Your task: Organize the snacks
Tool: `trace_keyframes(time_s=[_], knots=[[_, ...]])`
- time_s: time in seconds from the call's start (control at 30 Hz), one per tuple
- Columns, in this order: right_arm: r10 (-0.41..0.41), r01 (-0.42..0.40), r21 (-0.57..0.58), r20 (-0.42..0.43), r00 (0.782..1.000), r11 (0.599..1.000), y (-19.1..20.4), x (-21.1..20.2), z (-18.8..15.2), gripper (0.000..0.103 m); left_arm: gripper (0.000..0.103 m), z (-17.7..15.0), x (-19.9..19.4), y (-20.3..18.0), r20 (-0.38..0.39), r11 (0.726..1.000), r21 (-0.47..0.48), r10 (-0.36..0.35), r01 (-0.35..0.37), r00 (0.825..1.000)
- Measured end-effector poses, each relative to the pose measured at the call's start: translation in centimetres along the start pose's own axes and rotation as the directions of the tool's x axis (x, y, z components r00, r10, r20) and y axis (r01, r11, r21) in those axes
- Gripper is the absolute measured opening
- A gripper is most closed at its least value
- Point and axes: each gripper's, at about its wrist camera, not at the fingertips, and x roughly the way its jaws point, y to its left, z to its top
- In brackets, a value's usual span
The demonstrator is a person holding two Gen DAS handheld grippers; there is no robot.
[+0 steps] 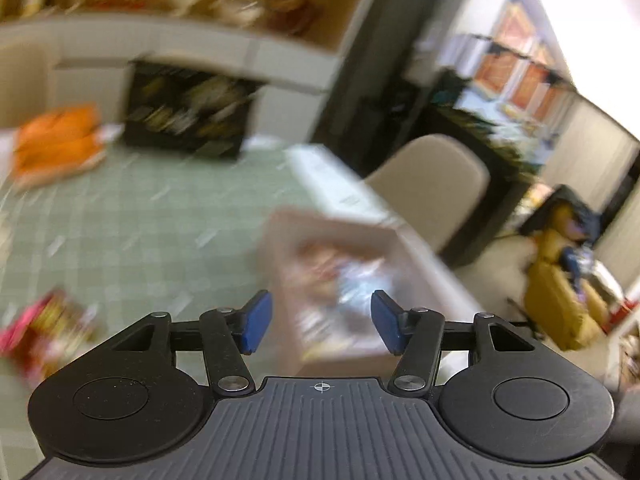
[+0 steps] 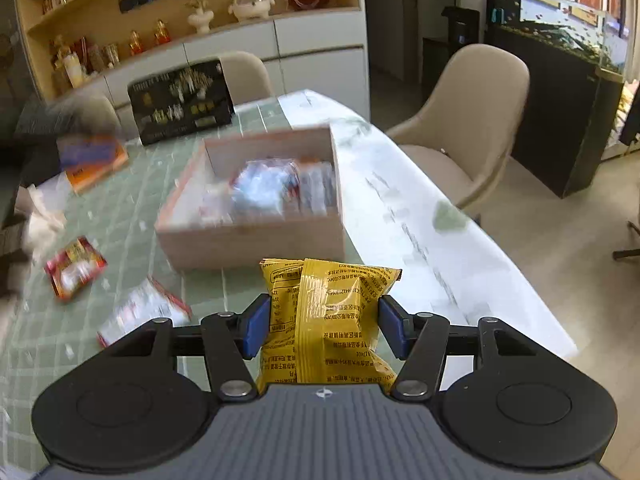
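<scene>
Yellow snack packet (image 2: 328,320) | pinched in right claw (image 2: 322,326) | left claw (image 1: 320,322) parted, empty

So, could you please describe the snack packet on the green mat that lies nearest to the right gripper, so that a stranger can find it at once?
Start at the open wooden box in the middle of the green checked mat. In the right wrist view, two loose packets lie on the mat nearer than the box and to its left. The wanted packet is the nearer one, mostly white with red edges, while its neighbour is mostly red.

No legible text on packets (image 2: 332,320)
</scene>
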Motion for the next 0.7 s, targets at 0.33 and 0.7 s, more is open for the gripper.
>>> trace_keyframes(time_s=[0.33,0.7], knots=[[0.136,-0.131,-0.087,0.060,0.989,0.988,4.2,7.9,12.1,0.072,0.061,-4.5,-3.2,10.0,-0.073,0.949,-0.174,0.255,-0.264,0.964],[0.462,-0.533,-0.375,-0.266,0.846,0.759,22.4,12.3,3.0,0.072,0.060,-5.6,-9.1,16.9,-0.125,0.856,-0.255,0.433,-0.450,0.893]])
